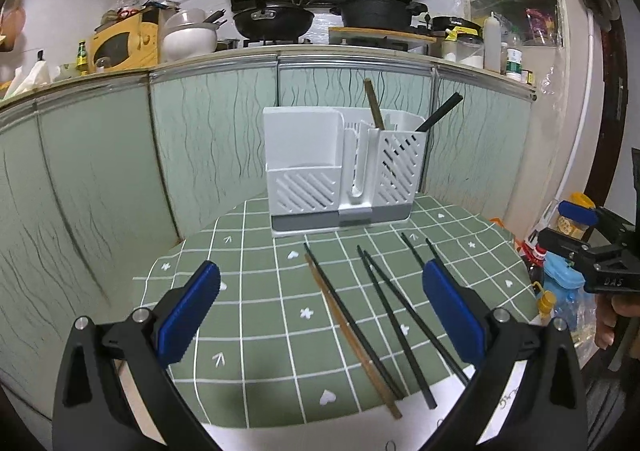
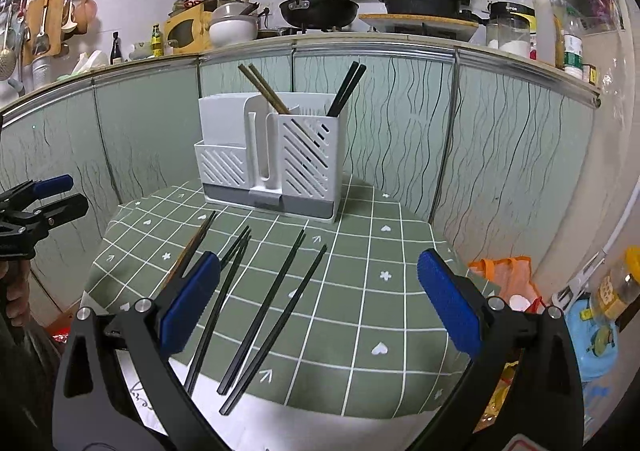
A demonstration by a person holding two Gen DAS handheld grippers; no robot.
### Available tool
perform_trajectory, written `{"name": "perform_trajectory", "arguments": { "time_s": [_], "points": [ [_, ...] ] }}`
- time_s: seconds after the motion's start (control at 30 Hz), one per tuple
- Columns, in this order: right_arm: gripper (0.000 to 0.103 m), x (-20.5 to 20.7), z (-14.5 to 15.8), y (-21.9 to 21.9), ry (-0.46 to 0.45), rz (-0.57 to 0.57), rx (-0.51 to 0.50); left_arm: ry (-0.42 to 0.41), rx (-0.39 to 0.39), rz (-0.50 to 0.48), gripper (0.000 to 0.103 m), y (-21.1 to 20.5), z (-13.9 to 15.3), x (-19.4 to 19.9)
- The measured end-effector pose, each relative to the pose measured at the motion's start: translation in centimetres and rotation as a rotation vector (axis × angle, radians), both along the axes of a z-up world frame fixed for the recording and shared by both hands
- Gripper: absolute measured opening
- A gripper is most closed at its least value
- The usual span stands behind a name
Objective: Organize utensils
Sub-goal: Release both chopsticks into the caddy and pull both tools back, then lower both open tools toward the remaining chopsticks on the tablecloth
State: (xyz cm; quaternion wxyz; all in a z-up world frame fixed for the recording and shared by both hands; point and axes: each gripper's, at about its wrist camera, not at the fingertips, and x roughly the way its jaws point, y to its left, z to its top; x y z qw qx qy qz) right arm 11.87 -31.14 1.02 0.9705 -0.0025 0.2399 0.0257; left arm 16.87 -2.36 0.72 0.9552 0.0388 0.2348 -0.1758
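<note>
A white slotted utensil holder (image 1: 340,167) (image 2: 272,155) stands at the back of the green checked tablecloth (image 1: 256,291) (image 2: 380,311). Brown chopsticks (image 1: 374,107) (image 2: 266,89) and black chopsticks (image 1: 438,113) (image 2: 346,89) stick up from its right compartment. On the cloth lie one brown chopstick (image 1: 348,331) (image 2: 192,247) and several loose black chopsticks (image 1: 392,315) (image 2: 280,299). My left gripper (image 1: 320,311) hovers open over the front of the cloth, holding nothing. Open and empty too, my right gripper (image 2: 320,301) hangs above the black chopsticks; its left finger hides parts of them.
Green cabinet fronts wall in the table behind and at both sides. The counter above carries black pans (image 1: 272,17), bowls and bottles. Bags and jars (image 2: 600,315) sit low beside the table's right edge. Each gripper shows at the edge of the other's view, with a hand.
</note>
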Motion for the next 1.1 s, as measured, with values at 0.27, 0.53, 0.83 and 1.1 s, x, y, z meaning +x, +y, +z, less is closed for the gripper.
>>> {"name": "perform_trajectory", "arguments": {
  "time_s": [0.27, 0.53, 0.83, 1.1],
  "points": [
    [0.095, -1.2, -1.0, 0.6, -0.021, -0.005, -0.001, -0.009, 0.006, 0.032, 0.098, 0.8, -1.6, -1.4],
    [0.095, -1.8, -2.5, 1.1, -0.003, -0.017, 0.004, -0.032, 0.042, 0.052, 0.098, 1.0, -3.4, -2.8],
    [0.095, -2.6, -3.8, 1.6, 0.029, -0.035, -0.015, 0.003, 0.014, 0.056, 0.098, 1.5, -5.0, -3.6],
    [0.095, -3.0, -4.5, 2.1, 0.033, -0.023, -0.026, 0.020, -0.005, 0.040, 0.098, 1.7, -5.5, -3.7]
  ]
}}
